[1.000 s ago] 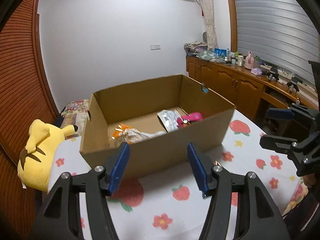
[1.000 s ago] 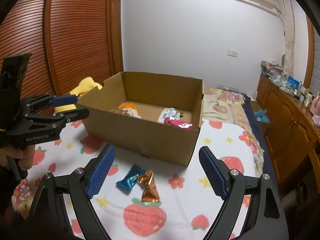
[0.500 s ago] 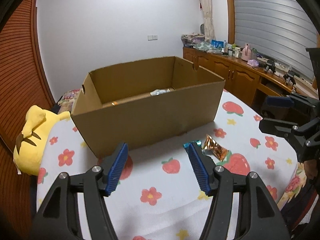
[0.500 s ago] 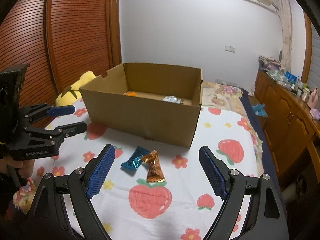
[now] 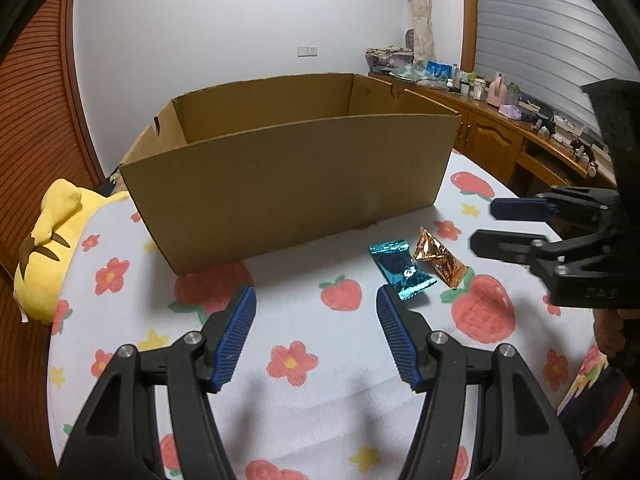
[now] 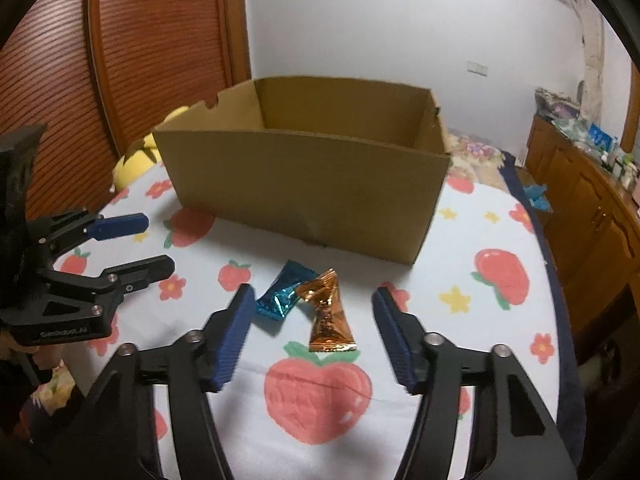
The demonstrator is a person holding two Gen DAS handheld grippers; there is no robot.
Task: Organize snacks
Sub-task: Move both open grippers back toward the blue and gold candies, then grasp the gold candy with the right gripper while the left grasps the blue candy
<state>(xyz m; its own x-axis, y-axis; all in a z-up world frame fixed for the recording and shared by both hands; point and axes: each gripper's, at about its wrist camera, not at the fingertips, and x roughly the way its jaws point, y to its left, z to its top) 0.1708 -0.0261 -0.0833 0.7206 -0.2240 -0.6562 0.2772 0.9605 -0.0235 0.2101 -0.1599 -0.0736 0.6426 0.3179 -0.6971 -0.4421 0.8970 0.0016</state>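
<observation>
though the cardboard box (image 6: 304, 184) fills the middle of the bed (image 5: 304, 320) with its strawberry-print cover, the coming move likely turns on two small packets lying just before its near wall. the orange packet (image 6: 330, 314) lies straight ahead between the right tongs (image 6: 312, 332), long axis running away from them; these have just been closing, nothing gripped. the blue packet (image 5: 400, 268) sits right of the left tongs (image 5: 316, 332), released, empty. a wooden sideboard (image 5: 500, 140) lines the room's wall.
</observation>
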